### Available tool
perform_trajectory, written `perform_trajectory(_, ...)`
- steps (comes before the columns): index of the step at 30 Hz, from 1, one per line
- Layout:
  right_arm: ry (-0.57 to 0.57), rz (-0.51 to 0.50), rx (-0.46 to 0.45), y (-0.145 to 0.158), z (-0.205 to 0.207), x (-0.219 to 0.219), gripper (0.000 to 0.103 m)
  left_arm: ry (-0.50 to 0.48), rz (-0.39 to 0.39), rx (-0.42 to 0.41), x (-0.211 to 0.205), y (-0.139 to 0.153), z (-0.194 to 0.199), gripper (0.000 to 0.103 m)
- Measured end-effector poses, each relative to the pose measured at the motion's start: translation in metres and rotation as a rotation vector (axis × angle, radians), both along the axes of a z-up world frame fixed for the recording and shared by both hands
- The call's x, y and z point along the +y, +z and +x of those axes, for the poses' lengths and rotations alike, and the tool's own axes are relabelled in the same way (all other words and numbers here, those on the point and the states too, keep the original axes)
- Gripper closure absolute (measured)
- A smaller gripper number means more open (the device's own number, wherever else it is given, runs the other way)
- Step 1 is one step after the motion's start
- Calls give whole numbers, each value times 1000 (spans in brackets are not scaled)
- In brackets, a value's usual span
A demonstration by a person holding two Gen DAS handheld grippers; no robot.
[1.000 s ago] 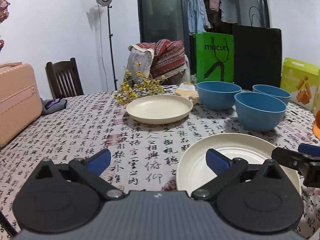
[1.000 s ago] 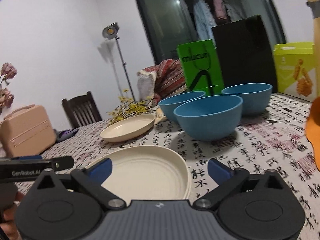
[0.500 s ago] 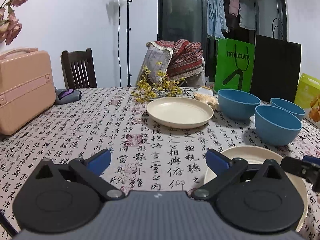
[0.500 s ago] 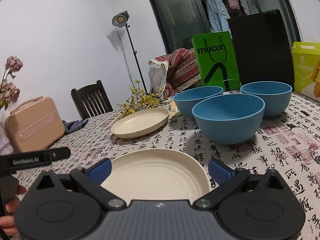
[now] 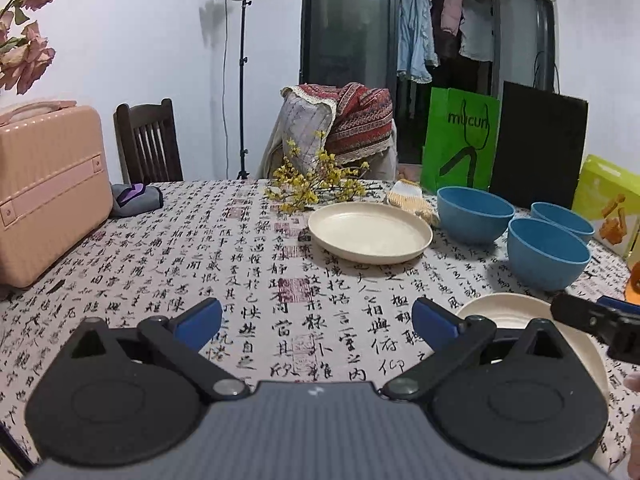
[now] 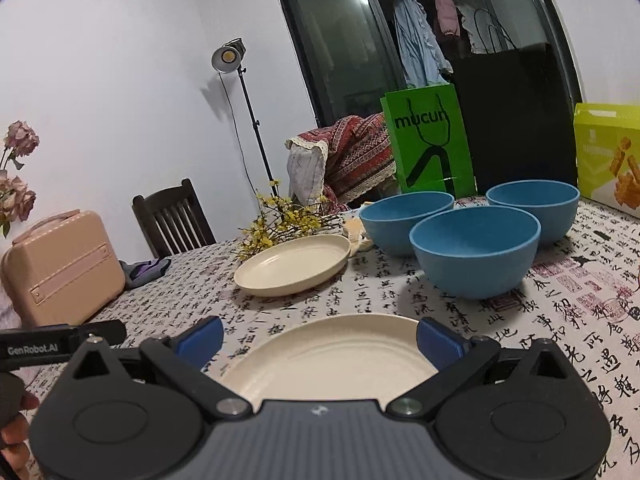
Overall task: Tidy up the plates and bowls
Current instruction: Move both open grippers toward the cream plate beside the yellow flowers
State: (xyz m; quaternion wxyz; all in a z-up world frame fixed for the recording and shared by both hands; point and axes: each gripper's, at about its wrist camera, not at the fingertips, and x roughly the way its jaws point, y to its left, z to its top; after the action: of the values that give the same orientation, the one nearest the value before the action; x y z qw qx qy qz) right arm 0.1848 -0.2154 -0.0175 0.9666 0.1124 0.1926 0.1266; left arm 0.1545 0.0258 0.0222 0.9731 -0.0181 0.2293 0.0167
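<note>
Item one, near cream-coloured round shallow plate with faint concentric rings [image 6: 336, 364]: flat on the calligraphy-printed tablecloth [image 6: 560, 304], directly ahead of and between the spread blue-padded fingers of the right gripper [image 6: 319, 338], jaws wide apart and holding nothing, no contact visible. Same plate [image 5: 516, 312] low and to the right of the left gripper [image 5: 316, 318], likewise spread and empty over bare cloth. Item two, far cream round plate with raised lip [image 6: 294, 266]: ahead and slightly left of the right gripper, well apart from it, just beside a spray of yellow dried flowers [image 6: 280, 220]. Items three to five, matte blue round bowls: nearest bowl [image 6: 474, 250] ahead and right of the right gripper, second bowl [image 6: 406, 214] behind it to the left, third bowl [image 6: 532, 200] behind to the right; clustered close, contact between them not determinable. Handling, judged from appearance: matte moulded ware, probably light, stiff, not brittle like ceramic, though material not certain; smooth surface likely to slide on the cloth if pushed rather than pinched. Suggested hold for plates: near rim, one finger under the lip and one above, since the flat centre offers nothing to pinch. Suggested hold for bowls: wall at the rim, one finger inside and one outside. Risk noted: light plate tilting or pivoting in a single-edge pinch; nesting bowls liable to jam if set down off-centre.
</note>
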Motion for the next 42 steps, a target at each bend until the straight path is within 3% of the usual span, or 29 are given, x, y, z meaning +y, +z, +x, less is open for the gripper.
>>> perform_trajectory(11, -21, -21, 27, 26, 18, 24, 0, -5, -34, 2, 17, 19, 24, 0)
perform_trajectory(42, -31, 78, 191, 49, 162, 54, 0, 60, -93, 67, 37, 38, 160, 0)
